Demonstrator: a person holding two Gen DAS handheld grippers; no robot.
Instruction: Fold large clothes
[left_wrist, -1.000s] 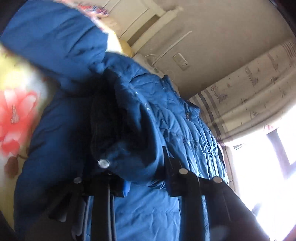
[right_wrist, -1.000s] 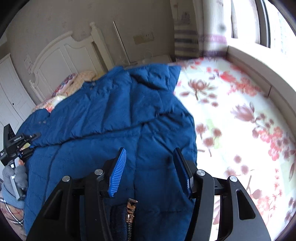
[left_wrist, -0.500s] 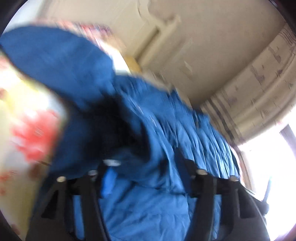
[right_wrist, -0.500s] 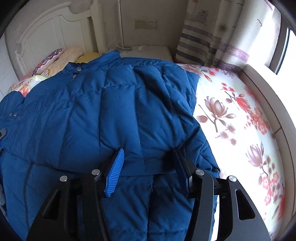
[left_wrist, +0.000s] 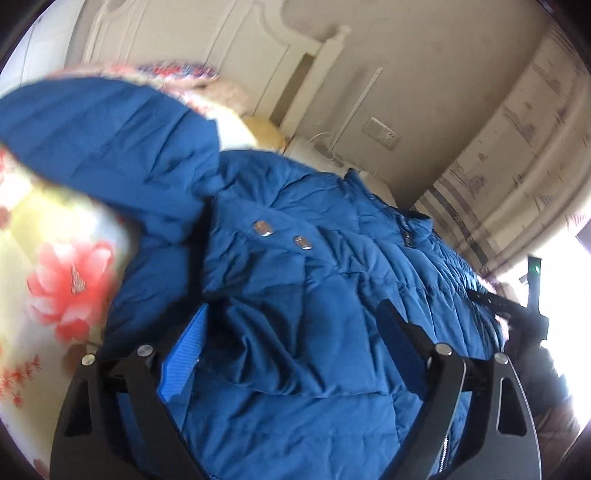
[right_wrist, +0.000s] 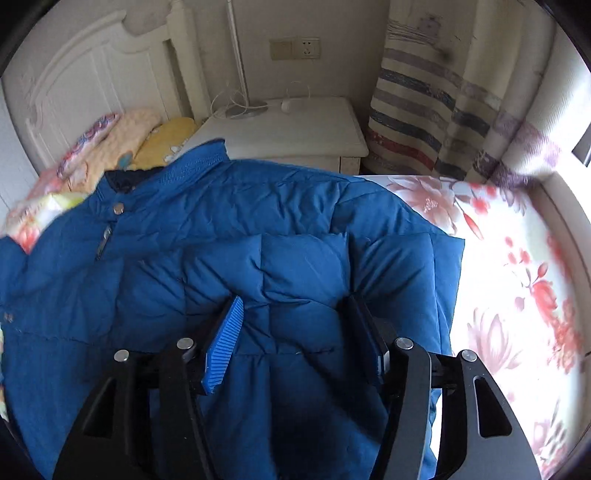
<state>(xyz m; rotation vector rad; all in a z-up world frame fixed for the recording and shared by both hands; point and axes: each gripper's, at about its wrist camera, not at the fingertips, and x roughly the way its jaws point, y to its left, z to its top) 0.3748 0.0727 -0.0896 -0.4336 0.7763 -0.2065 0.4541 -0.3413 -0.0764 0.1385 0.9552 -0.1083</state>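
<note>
A large blue quilted jacket (left_wrist: 332, 258) lies spread on a bed with a floral sheet (right_wrist: 517, 277). Its collar (right_wrist: 199, 162) points toward the headboard, and two metal snaps (left_wrist: 263, 228) show on the front. My left gripper (left_wrist: 291, 310) hovers low over a bunched fold of the jacket; its jaws are opening wide, with fabric lying between them but not pressed by the pads. My right gripper (right_wrist: 293, 301) is above the folded-over panel of the jacket (right_wrist: 303, 266), jaws about half apart and opening slightly, holding nothing.
A white nightstand (right_wrist: 295, 133) with a lamp base and cable stands past the collar. The white headboard (right_wrist: 92, 85) and pillows (right_wrist: 122, 144) are at the far left. A striped curtain (right_wrist: 424, 110) and a window ledge (right_wrist: 565, 229) bound the right side.
The left gripper's jaws went from shut on a fold of the jacket to wide apart, and the fold dropped free. The right gripper swept across the jacket toward the collar end.
</note>
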